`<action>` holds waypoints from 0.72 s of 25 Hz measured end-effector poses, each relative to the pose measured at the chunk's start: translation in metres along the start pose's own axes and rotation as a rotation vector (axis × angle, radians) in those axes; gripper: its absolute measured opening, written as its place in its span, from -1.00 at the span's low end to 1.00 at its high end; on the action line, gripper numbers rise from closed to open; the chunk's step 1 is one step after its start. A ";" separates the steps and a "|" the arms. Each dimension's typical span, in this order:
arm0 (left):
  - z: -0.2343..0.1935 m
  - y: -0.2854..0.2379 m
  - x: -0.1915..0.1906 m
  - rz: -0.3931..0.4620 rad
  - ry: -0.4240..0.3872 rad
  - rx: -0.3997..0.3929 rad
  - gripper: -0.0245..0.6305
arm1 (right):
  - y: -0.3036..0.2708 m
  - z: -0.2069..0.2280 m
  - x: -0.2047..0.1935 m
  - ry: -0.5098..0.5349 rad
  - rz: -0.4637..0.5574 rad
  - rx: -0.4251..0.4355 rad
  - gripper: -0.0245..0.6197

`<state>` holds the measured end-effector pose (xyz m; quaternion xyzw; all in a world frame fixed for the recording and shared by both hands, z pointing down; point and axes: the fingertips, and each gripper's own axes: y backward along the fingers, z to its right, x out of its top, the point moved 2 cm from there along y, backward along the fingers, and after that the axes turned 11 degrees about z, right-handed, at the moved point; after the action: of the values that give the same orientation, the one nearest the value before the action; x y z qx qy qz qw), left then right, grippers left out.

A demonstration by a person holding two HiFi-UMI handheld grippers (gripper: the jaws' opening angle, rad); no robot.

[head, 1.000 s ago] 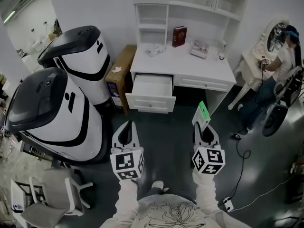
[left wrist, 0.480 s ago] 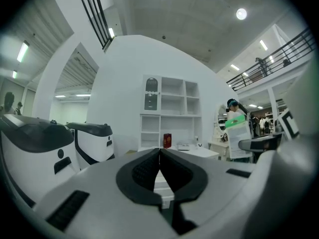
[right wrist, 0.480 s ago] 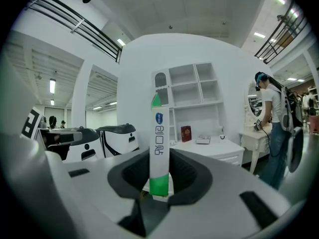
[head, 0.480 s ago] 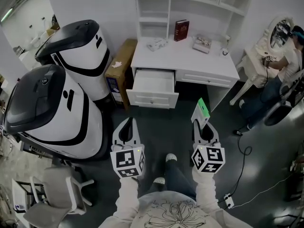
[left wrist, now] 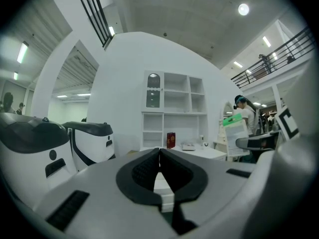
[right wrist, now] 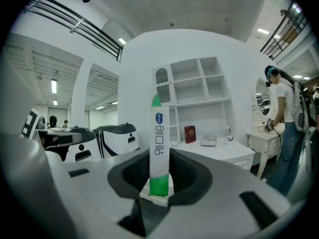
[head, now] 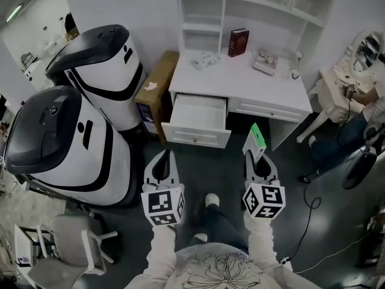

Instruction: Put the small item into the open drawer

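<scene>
Two grippers [head: 163, 155] [head: 259, 156], one tube [head: 257, 138], one open drawer [head: 195, 139], one book [head: 238, 42], two machines [head: 99, 59] [head: 57, 137]

A white desk [head: 240, 82] stands on a dark floor [head: 225, 161] with one drawer [head: 197, 114] pulled open. On the desktop a red book [head: 238, 42] stands upright between a small white object [head: 204, 59] and a small box [head: 265, 61]. A cardboard box [head: 156, 89] sits on the floor beside the desk.

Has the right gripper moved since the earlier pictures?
Yes. The right gripper, with its tube, has come nearer the desk: the gap to the open drawer is smaller.
</scene>
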<state>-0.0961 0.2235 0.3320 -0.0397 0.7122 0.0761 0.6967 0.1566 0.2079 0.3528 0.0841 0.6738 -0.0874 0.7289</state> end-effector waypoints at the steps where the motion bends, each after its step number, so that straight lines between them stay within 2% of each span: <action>1: -0.001 -0.010 0.000 0.000 0.000 0.004 -0.91 | -0.011 0.003 0.000 0.001 0.000 0.006 -0.64; 18: -0.009 -0.183 -0.003 -0.012 -0.014 0.104 -0.91 | -0.202 0.056 0.011 -0.013 -0.012 0.131 -0.64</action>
<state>-0.0748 0.0420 0.3257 -0.0071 0.7099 0.0352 0.7034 0.1629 -0.0013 0.3456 0.1272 0.6622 -0.1362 0.7258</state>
